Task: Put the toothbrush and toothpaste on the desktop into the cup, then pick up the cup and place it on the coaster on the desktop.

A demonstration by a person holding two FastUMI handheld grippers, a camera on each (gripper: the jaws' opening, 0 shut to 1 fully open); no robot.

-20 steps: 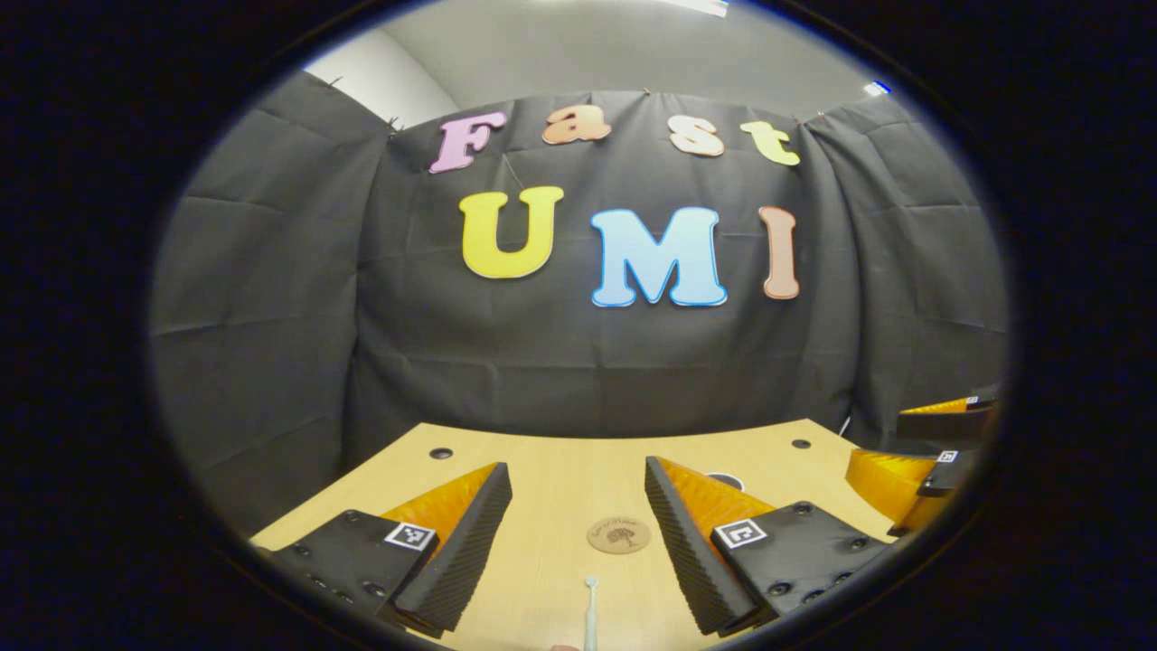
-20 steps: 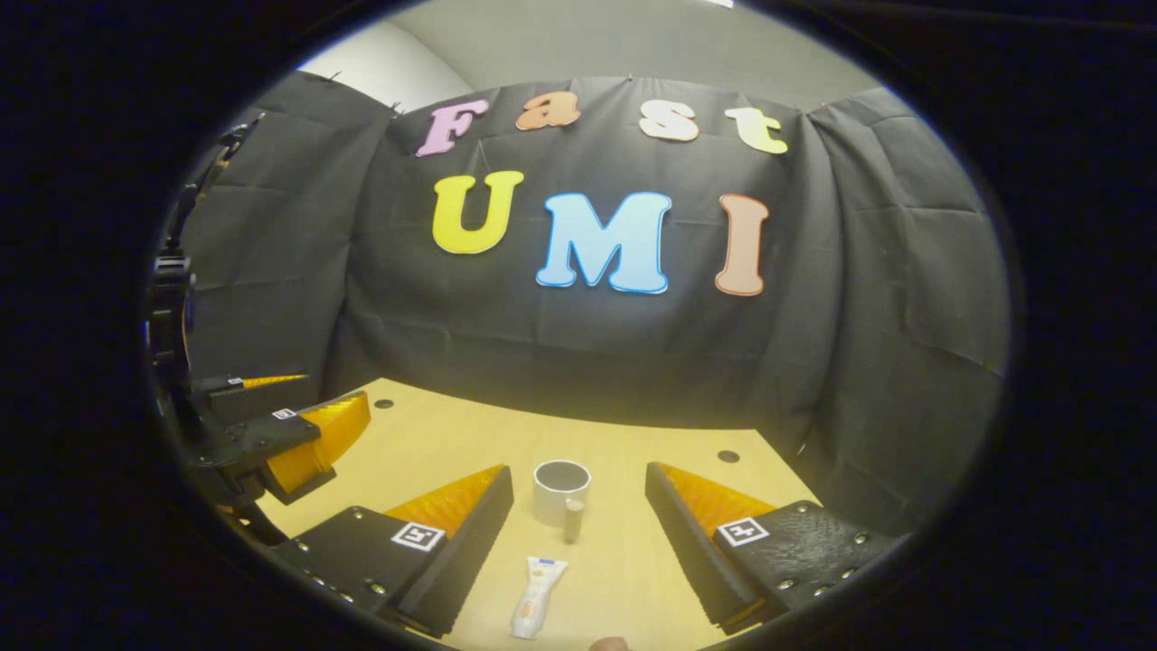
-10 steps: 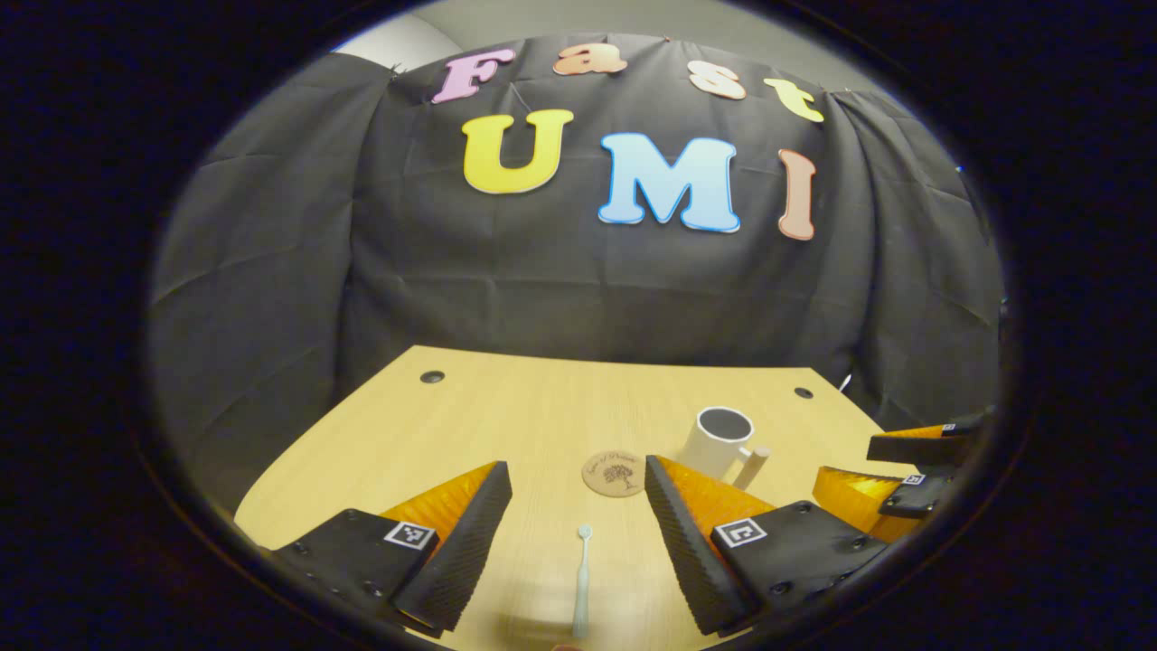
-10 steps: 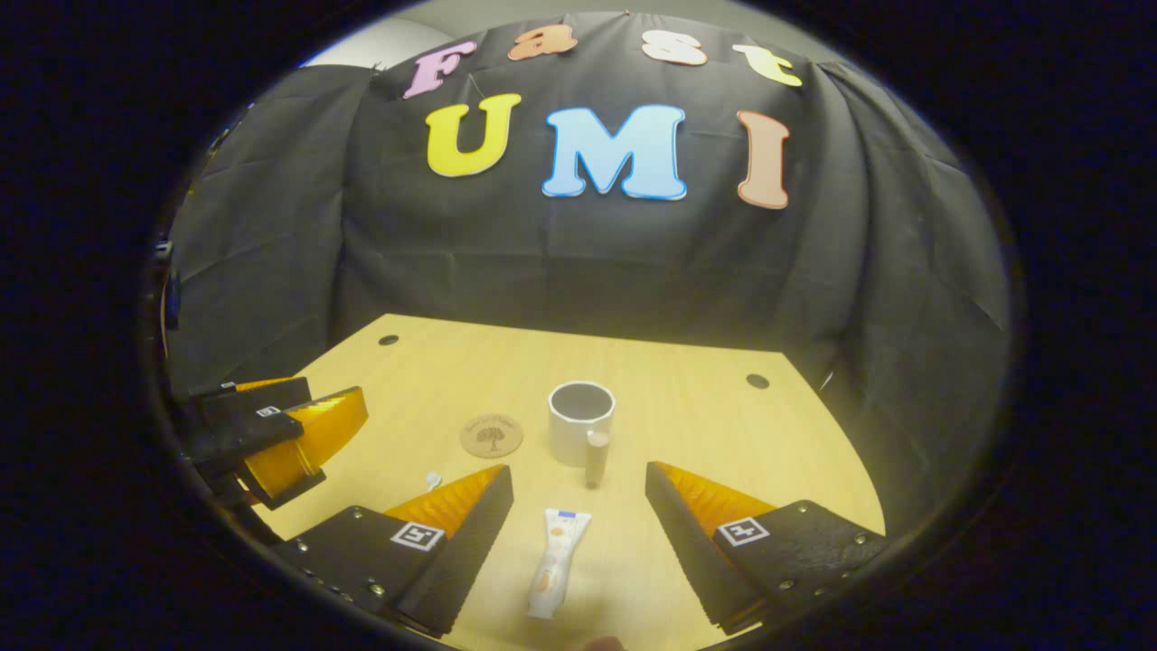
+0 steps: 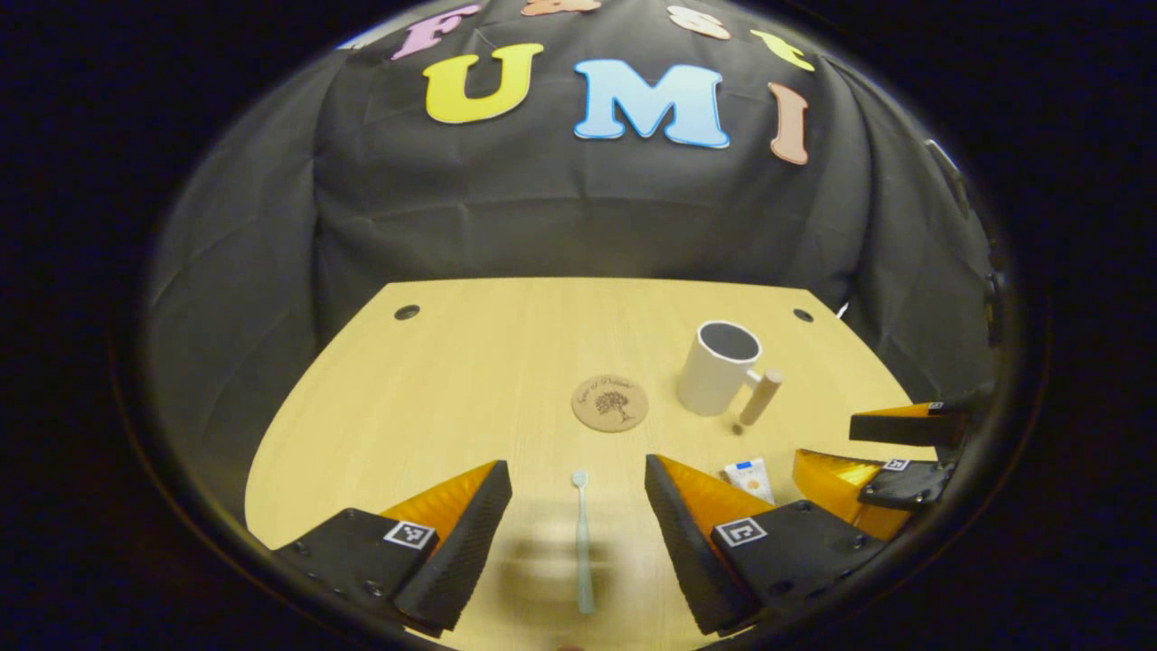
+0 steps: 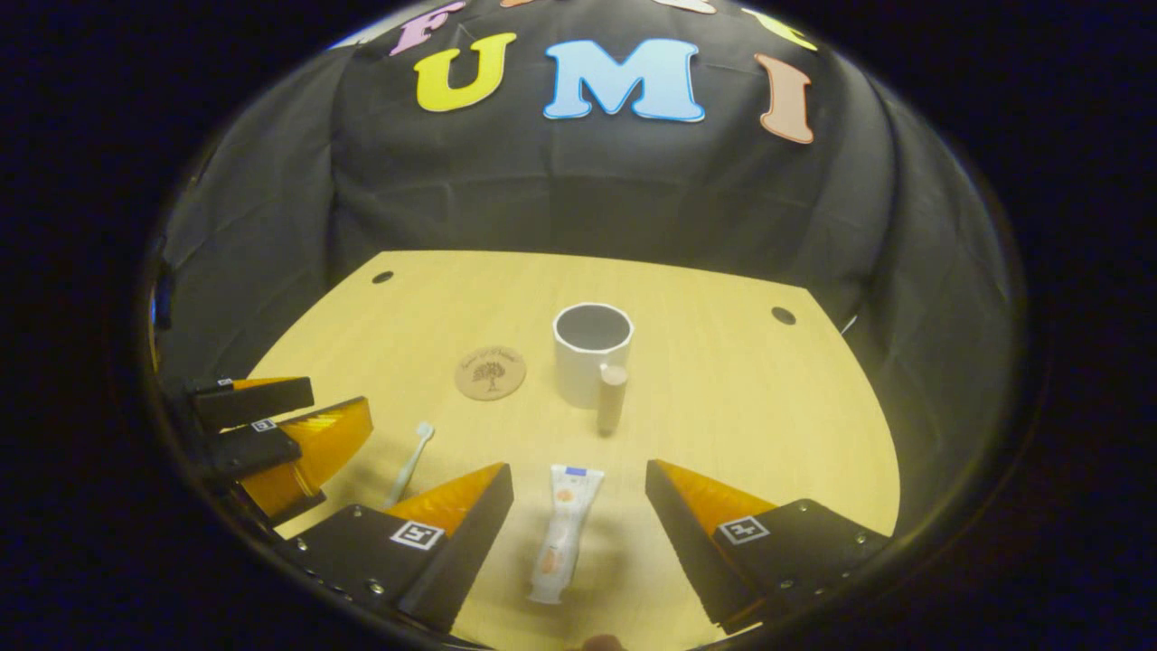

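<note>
Both grippers gape empty: left gripper (image 5: 578,533) over the toothbrush (image 5: 582,539), right gripper (image 6: 578,533) over the toothpaste (image 6: 562,532), both short of the cup (image 6: 591,353); next, I'd say, lower and pinch

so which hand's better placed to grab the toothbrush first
Left. The toothbrush lies flat on the desk, lengthwise between the open left tongs. The right tongs, also open, straddle the toothpaste instead, with the toothbrush off to their left.
</note>
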